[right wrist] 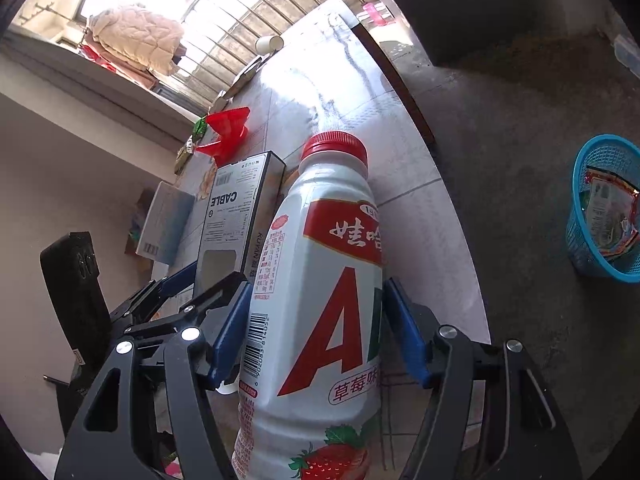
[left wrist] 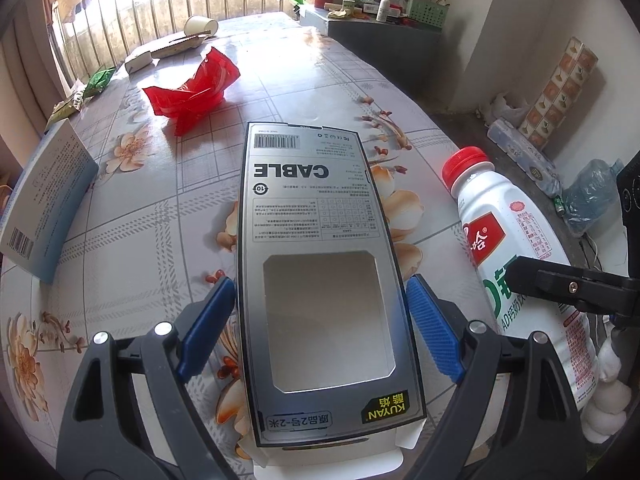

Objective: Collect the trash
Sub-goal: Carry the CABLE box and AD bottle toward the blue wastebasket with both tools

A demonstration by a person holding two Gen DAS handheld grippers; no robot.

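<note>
My left gripper (left wrist: 320,320) is shut on a grey "CABLE" box (left wrist: 316,248), held over the floral table; the box also shows in the right wrist view (right wrist: 236,216). My right gripper (right wrist: 316,332) is shut on a white milk-drink bottle with a red cap (right wrist: 320,300), which also shows in the left wrist view (left wrist: 516,248). A red crumpled wrapper (left wrist: 192,88) lies on the table beyond the box. A blue trash basket (right wrist: 600,208) with a wrapper in it stands on the floor at the right.
A blue-white box (left wrist: 44,196) stands at the table's left edge. Green packets (left wrist: 96,82), a flat carton (left wrist: 176,46) and a paper cup (left wrist: 200,26) lie at the far end. A cluttered cabinet (left wrist: 380,24) stands behind. The table's right edge (right wrist: 436,184) drops to the concrete floor.
</note>
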